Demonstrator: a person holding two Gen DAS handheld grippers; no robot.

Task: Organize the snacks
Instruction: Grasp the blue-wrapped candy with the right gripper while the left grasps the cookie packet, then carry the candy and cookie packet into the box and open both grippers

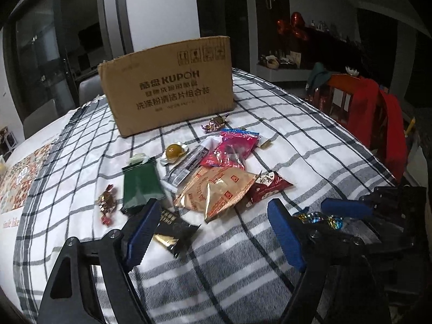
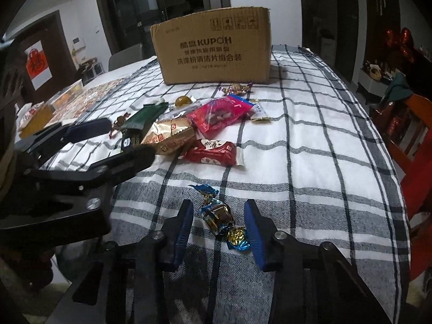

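At lower centre of the right view, the right gripper (image 2: 218, 222) stands apart around a blue candy (image 2: 218, 213); the left gripper (image 1: 210, 216) gapes wide before the snacks (image 1: 216, 186); a box (image 1: 167, 86) sits behind.

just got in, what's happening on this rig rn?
Snack sorting, early stage. The right hand-held gripper is open, its fingers on either side of a blue-and-gold wrapped candy lying on the checked tablecloth; nothing is gripped yet. The left hand-held gripper is also open and empty, next to a black-and-gold packet at the near edge of the snack pile. The other snacks lie loose in front of the cardboard box.
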